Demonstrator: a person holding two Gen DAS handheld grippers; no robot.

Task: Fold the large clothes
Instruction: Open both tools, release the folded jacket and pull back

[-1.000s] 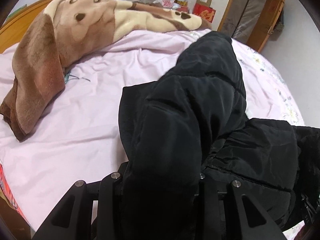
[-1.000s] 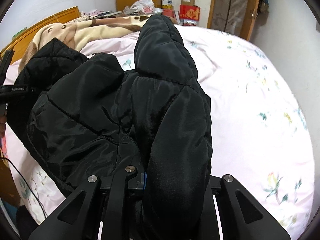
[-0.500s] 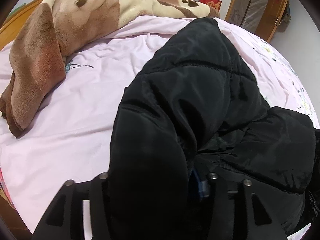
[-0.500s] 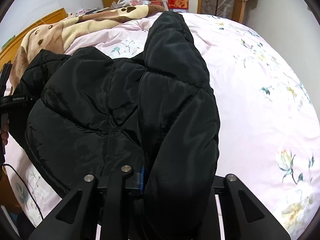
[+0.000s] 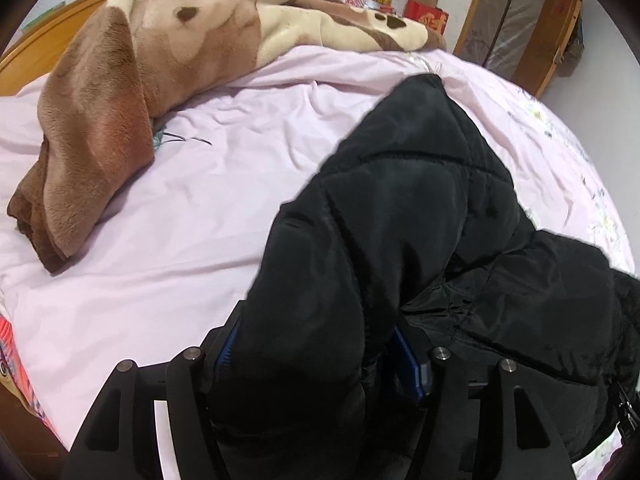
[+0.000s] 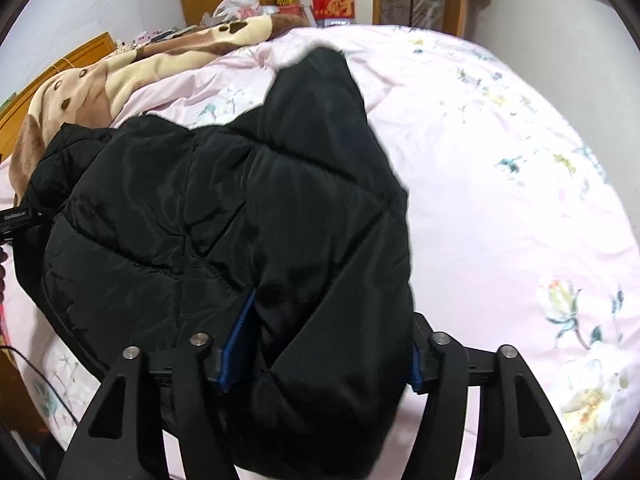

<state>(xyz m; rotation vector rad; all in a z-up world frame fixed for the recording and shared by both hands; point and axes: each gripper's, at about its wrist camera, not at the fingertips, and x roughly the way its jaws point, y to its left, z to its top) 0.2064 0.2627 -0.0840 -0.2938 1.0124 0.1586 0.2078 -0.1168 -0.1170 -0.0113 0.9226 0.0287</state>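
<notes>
A black puffer jacket lies on a pink bedsheet. In the left wrist view one padded fold runs away from me between the jaws of my left gripper. The jaws are opening, and a blue pad shows bare beside the fabric. In the right wrist view the jacket spreads to the left, and another fold lies between the jaws of my right gripper. These jaws are opening too, with a gap at the left blue pad. Part of the left gripper's body shows at the far left edge.
A brown and cream plush blanket is heaped along the wooden headboard side of the bed. The flowered pink sheet stretches right of the jacket. Boxes and bags stand by wooden doors beyond the bed.
Both pairs of jaws have spread apart, and the blue pads have come into sight. The black folds have settled lower and flatter on the bed.
</notes>
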